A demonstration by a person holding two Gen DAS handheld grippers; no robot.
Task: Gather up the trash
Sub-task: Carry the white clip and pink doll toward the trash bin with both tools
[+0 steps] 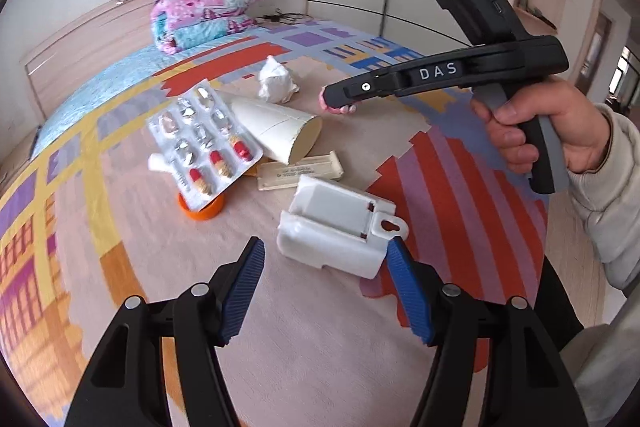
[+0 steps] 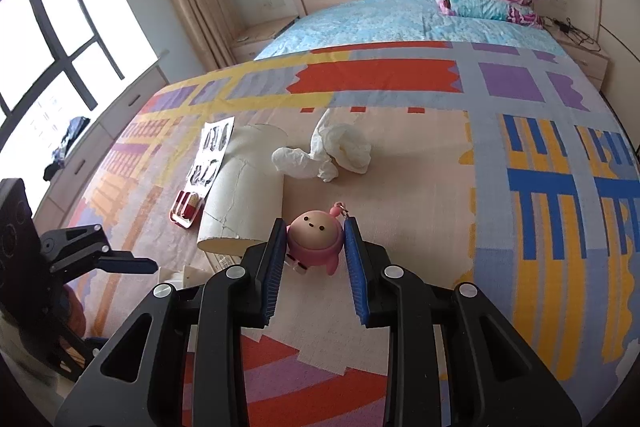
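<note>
My left gripper (image 1: 326, 289) is spread open with nothing between its pads, and the white plastic packaging shell (image 1: 340, 227) lies just ahead of it in the lower middle of the left wrist view. Its long side runs across my line of reach, from lower left to its hang-tab end at the right, and that tab sits right at the tip of my right-hand blue pad (image 1: 404, 279), touching or nearly so. My other pad stands clear to the left of the shell, so a short push forward should straddle it. My right gripper (image 2: 316, 259) is closed on the small pink figurine (image 2: 314, 239), pads pressing both its sides, in the lower middle of the right wrist view. The blister pack (image 1: 204, 151), cardboard tube (image 1: 276, 131) and crumpled tissue (image 1: 278, 83) wait farther up the patterned blanket (image 1: 320, 347), all nearer my left.
</note>
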